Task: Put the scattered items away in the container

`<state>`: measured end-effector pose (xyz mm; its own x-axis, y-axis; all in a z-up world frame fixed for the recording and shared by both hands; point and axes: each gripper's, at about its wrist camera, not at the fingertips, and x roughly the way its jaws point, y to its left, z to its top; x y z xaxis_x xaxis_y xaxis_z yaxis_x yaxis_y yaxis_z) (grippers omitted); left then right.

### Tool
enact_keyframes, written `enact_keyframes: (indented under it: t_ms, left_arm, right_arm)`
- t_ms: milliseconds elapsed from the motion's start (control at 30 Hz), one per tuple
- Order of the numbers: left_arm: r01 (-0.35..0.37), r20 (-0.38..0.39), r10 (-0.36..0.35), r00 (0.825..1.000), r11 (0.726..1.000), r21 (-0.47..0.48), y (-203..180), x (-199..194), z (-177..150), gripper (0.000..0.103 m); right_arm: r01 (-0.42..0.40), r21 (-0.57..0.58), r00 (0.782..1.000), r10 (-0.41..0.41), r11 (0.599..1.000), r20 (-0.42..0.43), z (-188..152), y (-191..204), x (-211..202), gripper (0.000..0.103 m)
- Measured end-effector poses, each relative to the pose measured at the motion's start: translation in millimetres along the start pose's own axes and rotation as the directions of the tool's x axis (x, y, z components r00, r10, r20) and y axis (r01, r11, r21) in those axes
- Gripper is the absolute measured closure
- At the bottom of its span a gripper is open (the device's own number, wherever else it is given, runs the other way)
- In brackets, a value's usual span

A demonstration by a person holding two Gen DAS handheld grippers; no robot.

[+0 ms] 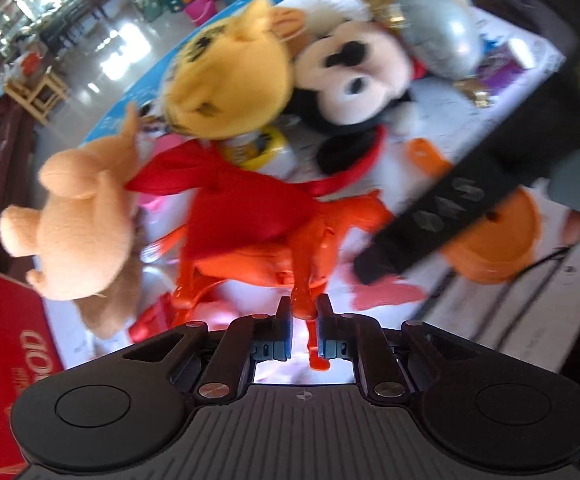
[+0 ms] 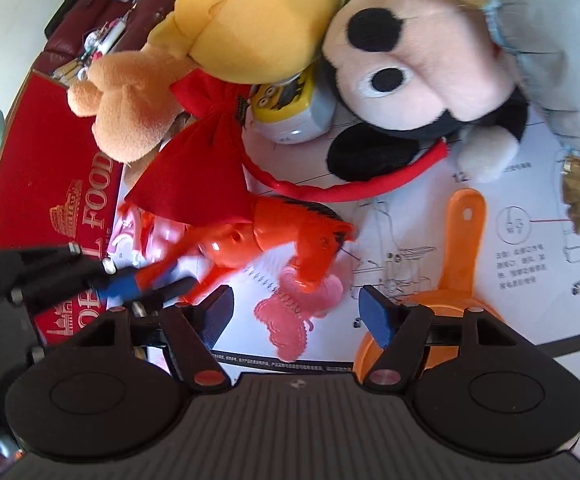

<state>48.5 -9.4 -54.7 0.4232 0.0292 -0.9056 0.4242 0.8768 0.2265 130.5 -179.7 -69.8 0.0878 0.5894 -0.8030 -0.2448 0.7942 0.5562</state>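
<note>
The left tongs (image 1: pixel 303 314) are clamped on the thin leg of an orange plastic horse (image 1: pixel 290 248), whose body stretches away from the fingertips toward the far side of the surface (image 2: pixel 529 280), its long axis running nearly straight along the line of the tongs. In the right wrist view the same horse (image 2: pixel 290 236) lies slantwise, legs pointing near and left toward the left tongs (image 2: pixel 130 284), head dipping to the right above a pink comb-like piece (image 2: pixel 290 320). The right tongs (image 2: pixel 293 312) stand wide apart and empty, hovering just near of the horse's head, with an orange scoop (image 2: pixel 457 256) lying to their right, its handle pointing far. Behind the horse, a heap of soft toys crowds the far side: a tan bear (image 2: pixel 130 100) wearing a red bow (image 2: pixel 206 168) at left, a yellow tiger (image 2: pixel 258 20) in the middle, a black-and-cream mouse (image 2: pixel 409 80) at right, and a small yellow tin (image 2: pixel 290 104) wedged between them. A red box (image 2: pixel 50 160), which may be the container, sits at the left edge, on the side of the left tongs. Since the horse is already gripped by the left hand and the red box lies on that same side, the carry looks likely to swing leftward, with the bow draped against the horse's back a possible snag.
</note>
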Motion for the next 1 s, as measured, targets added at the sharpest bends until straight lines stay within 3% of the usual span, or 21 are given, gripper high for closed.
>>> enact_keyframes:
  t_ms: [167, 233, 300, 333, 433, 667, 767, 900, 933, 1000]
  left_arm:
    - [0.081, 0.018, -0.081, 0.997, 0.997, -0.002, -22.1, -2.1, -4.6, 0.095]
    - [0.114, 0.026, -0.113, 0.993, 0.993, -0.023, -22.6, -2.7, -7.6, 0.095]
    - [0.133, 0.035, -0.132, 0.991, 0.99, -0.055, -19.6, -5.5, -12.3, 0.087]
    - [0.124, 0.04, -0.121, 0.992, 0.99, -0.066, -17.2, -8.1, -15.2, 0.07]
    - [0.091, 0.069, -0.083, 0.994, 0.989, -0.116, -5.6, -18.9, -26.0, 0.059]
    - [0.005, 0.111, 0.032, 0.993, 0.947, -0.322, 50.0, -43.2, -44.0, 0.052]
    - [-0.035, 0.076, 0.065, 0.995, 0.938, -0.345, 56.4, -37.5, -32.9, 0.052]
    - [-0.037, 0.036, 0.051, 0.998, 0.947, -0.32, 59.5, -22.6, -15.8, 0.054]
    - [-0.047, 0.014, 0.054, 0.998, 0.949, -0.312, 60.4, -15.0, -11.5, 0.071]
    - [-0.048, -0.02, 0.044, 0.999, 0.95, -0.309, 55.5, -0.5, -7.6, 0.082]
  right_arm:
    - [0.048, -0.008, 0.999, -0.048, 0.999, -0.002, -1.4, -0.3, -3.3, 0.029]
    - [0.029, 0.018, 1.0, -0.029, 0.999, -0.002, -3.1, -6.0, -5.0, 0.03]
    - [0.02, 0.035, 1.0, -0.02, 0.999, 0.002, -4.5, -10.1, -8.7, 0.029]
    - [0.024, 0.029, 1.0, -0.024, 0.999, 0.007, -5.3, -9.2, -9.8, 0.029]
    - [0.03, 0.024, 0.999, -0.031, 0.999, 0.02, -6.2, -7.4, -11.6, 0.027]
    - [0.018, 0.041, 1.0, -0.019, 0.999, 0.022, -9.2, -5.5, -14.8, 0.026]
    - [-0.01, 0.054, 0.998, 0.007, 0.998, 0.055, -5.9, -1.3, -23.2, 0.026]
    - [-0.017, 0.035, 0.997, 0.014, 0.999, 0.077, 0.2, 11.8, -27.6, 0.026]
    - [-0.015, 0.026, 0.997, 0.013, 1.0, 0.075, 0.8, 15.7, -26.0, 0.026]
    - [-0.011, -0.006, 0.998, 0.011, 1.0, 0.062, -0.6, 24.2, -21.7, 0.026]
